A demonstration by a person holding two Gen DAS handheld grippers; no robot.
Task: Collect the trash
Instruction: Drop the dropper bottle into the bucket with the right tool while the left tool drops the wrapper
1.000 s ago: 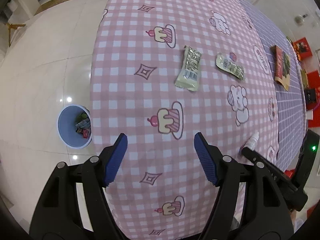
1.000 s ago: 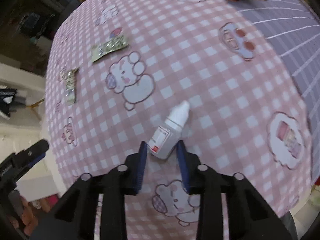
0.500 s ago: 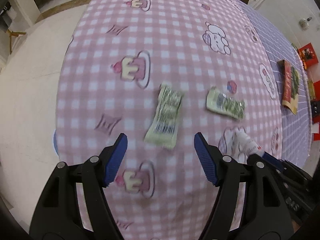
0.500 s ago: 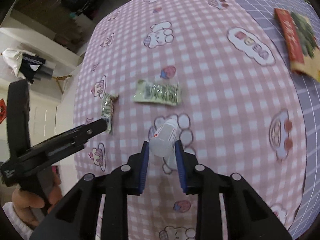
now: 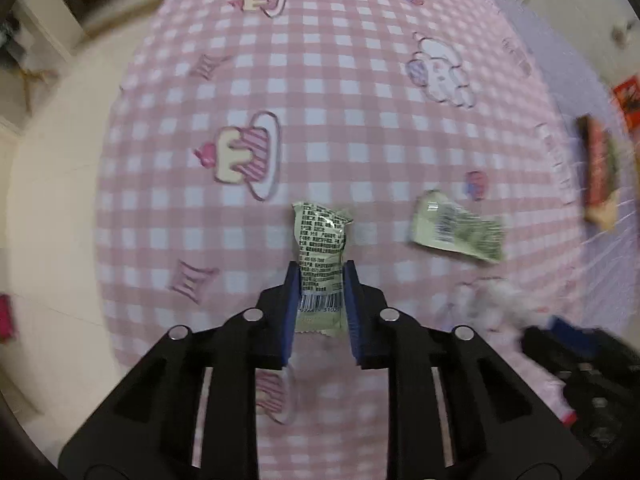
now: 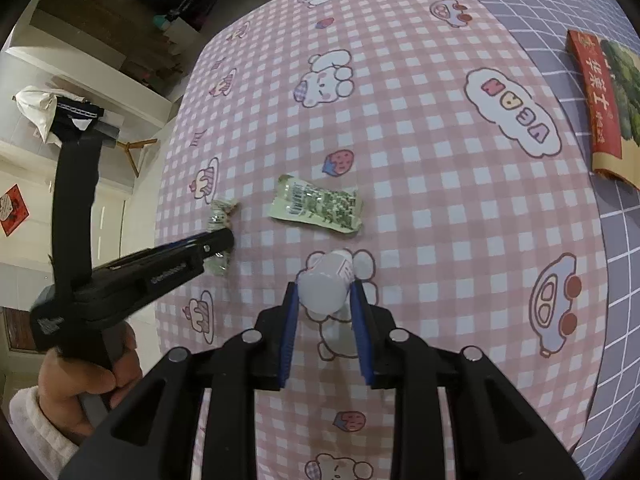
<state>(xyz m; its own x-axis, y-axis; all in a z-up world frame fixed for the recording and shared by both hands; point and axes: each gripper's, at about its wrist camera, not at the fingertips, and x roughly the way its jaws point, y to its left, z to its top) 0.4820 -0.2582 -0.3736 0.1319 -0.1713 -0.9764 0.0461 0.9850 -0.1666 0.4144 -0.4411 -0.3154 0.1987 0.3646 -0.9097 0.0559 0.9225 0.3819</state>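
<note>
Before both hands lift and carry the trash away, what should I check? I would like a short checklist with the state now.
1. Left gripper jaws have just been closing on the wrapper; pads press it: ok.
2. Right gripper grips the bottle: ok.
3. Wrapper clear of the tablecloth: cannot tell.
4. Second wrapper not caught: ok.
5. Bin in view: not ok.

The tablecloth (image 6: 420,216) cloud (image 6: 513,113) reads "VEGAN"; the red packet's (image 6: 600,100) characters look unreadable.
</note>
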